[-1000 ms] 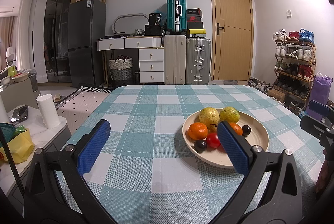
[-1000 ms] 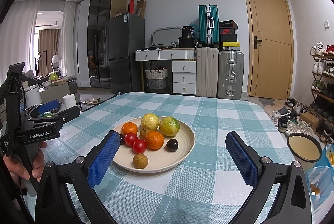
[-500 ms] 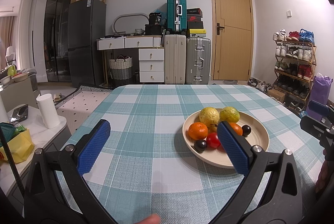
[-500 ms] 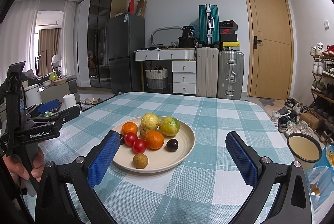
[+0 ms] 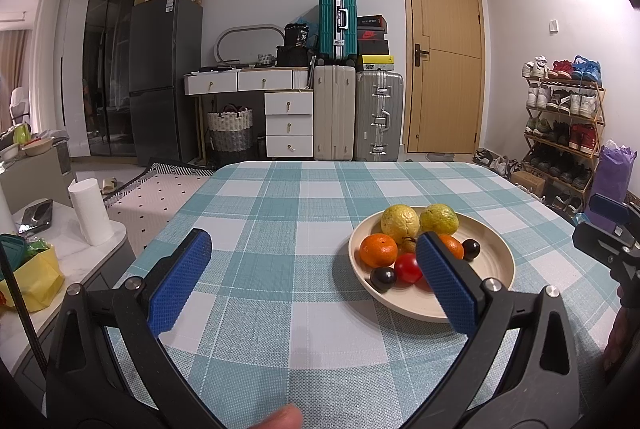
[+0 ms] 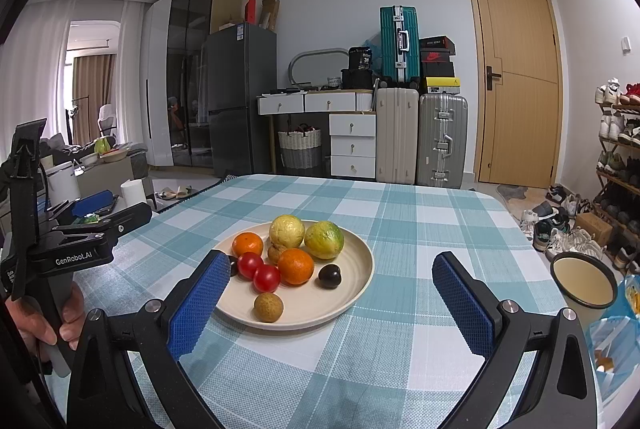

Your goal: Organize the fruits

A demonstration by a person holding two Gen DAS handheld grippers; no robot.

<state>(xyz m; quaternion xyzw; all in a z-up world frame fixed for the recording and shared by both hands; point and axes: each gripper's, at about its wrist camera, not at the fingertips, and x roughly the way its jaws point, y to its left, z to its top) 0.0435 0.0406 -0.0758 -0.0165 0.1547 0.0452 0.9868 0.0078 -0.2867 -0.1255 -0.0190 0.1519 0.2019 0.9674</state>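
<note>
Blue-padded and spread wide, the left gripper [image 5: 312,277] hung over the checked tablecloth [image 5: 280,197] with nothing between its jaws; its right pad sat in front of the plate's near side. The right gripper [image 6: 332,305] was just as wide apart and just as empty, its left pad at the plate's near-left rim. Between them, toward the table's middle, stood the cream plate [image 6: 356,285] with all the fruit on it: a yellow citrus [image 6: 286,231] and a greenish one [image 6: 324,240] at the back, two oranges [image 6: 295,266], two red tomatoes [image 6: 266,278], a dark plum [image 6: 329,276], and a small brown longan [image 6: 268,307] nearest the front rim. Another dark fruit [image 5: 383,276] lay at the plate's left side. A hand [image 6: 40,317] gripped the left tool's handle. Off the table's right edge stood an enamel cup [image 6: 583,279].
</note>
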